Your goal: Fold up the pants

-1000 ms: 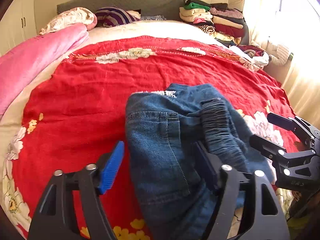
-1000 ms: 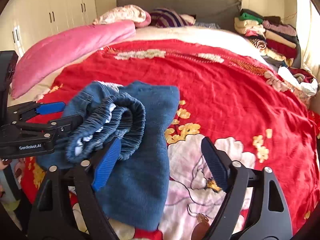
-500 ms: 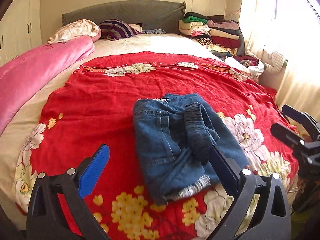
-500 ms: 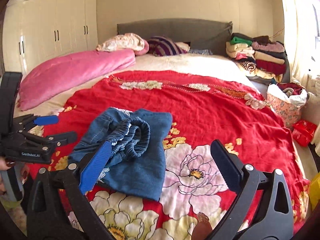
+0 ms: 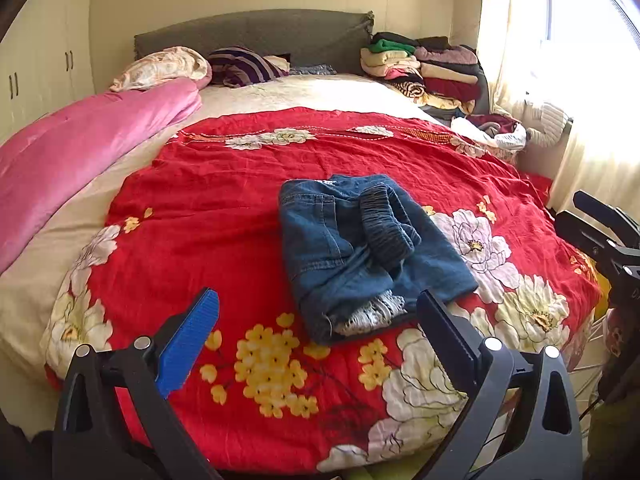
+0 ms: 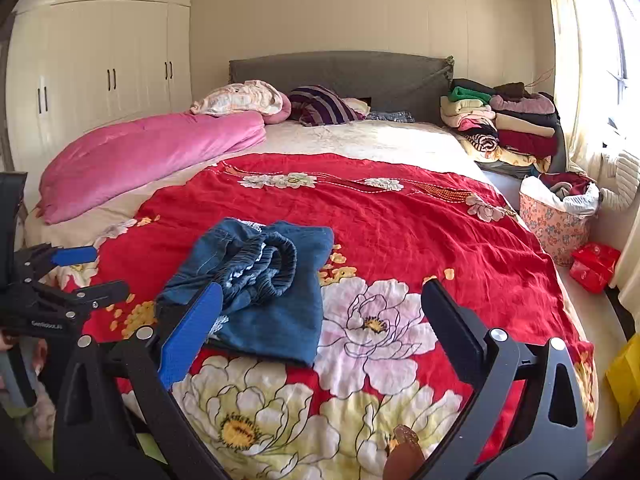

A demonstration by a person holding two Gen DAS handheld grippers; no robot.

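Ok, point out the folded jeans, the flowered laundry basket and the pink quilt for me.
folded jeans [image 5: 320, 240], left wrist view, on the denim back pocket panel.
flowered laundry basket [image 6: 554, 226], right wrist view, on its outer wall.
pink quilt [image 6: 152, 152], right wrist view, mid top surface.

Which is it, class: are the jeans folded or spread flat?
Folded: the jeans lie as a compact layered bundle on the red cover, waistband doubled over on top.

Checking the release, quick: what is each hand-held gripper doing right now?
Left hand-held gripper: open, holding nothing.
Right hand-held gripper: open, holding nothing; jeans lie on the bed.
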